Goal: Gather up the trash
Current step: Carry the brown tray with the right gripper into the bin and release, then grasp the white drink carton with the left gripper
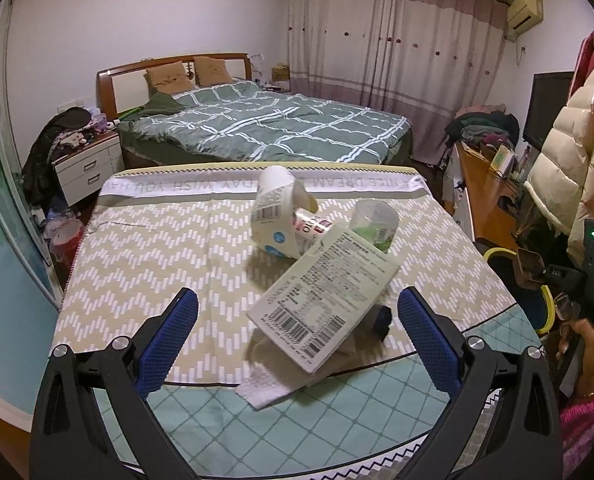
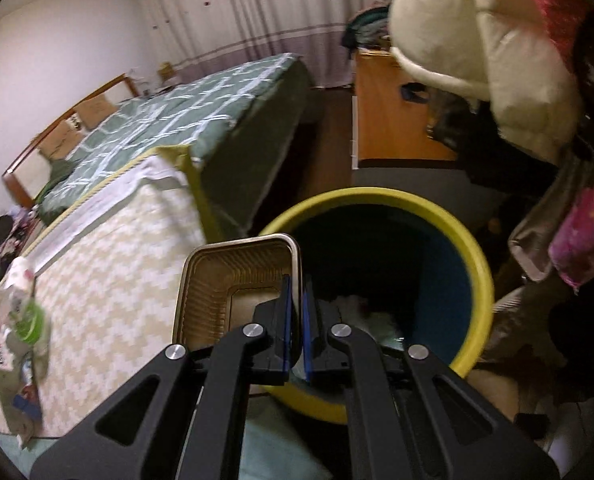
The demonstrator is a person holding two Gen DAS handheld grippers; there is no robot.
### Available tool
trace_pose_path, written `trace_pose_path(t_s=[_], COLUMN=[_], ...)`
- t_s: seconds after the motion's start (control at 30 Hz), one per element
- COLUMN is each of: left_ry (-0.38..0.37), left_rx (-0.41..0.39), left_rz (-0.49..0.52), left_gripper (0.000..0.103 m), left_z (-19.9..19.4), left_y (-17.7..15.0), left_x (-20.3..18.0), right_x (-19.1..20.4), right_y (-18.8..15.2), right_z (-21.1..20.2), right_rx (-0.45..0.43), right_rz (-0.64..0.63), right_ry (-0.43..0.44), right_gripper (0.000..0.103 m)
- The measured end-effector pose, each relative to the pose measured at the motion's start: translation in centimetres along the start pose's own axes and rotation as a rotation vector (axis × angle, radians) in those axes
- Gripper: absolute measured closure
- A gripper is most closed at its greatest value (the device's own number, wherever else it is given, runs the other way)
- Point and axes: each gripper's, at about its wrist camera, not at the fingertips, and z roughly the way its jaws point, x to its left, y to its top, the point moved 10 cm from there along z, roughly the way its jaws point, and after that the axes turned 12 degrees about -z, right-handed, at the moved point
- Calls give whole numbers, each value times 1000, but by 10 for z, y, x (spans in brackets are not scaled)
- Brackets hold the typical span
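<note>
Bedroom table (image 1: 157,240) holds trash; left fingers (image 1: 297,340) apart, right fingers (image 2: 295,300) clamped on tray (image 2: 233,280).

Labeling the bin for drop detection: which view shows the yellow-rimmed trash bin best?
Right wrist view. The bin fills the middle of the frame, its yellow rim almost complete and the dark interior open to view, with the foil tray at its edge. The left wrist view catches only slivers of the yellow rim at the table's right edge.
</note>
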Motion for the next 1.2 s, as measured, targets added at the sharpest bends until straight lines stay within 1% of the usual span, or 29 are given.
trace_pose_path(t_s=[0.17, 0.23, 0.37, 0.43, 0.63, 0.87, 0.97, 1.2], left_ry=[-14, -14, -17, -18, -26, -51, -82, -167], left_rx=[14, 16, 23, 28, 48, 82, 106, 153], left_rz=[10, 11, 9, 6, -2, 27, 37, 115], left_gripper=[5, 5, 5, 5, 5, 5, 5, 5], left_z=[6, 8, 11, 13, 21, 41, 53, 75], left_y=[-1, -1, -2, -3, -6, -7, -5, -2], left_x=[-6, -6, -4, -3, 1, 3, 5, 3], right_x=[-10, -11, -10, -8, -12, -4, -4, -3], right_y=[-5, -5, -4, -4, -2, -1, -1, -1], right_z=[11, 11, 8, 7, 7, 7, 7, 8], right_rx=[21, 23, 18, 15, 8, 9, 11, 12], right_rz=[27, 33, 26, 20, 9, -6, -6, -5], right_ry=[-29, -29, -51, -58, -70, -65, -63, -59], right_gripper=[98, 97, 87, 85, 82, 80, 80, 80])
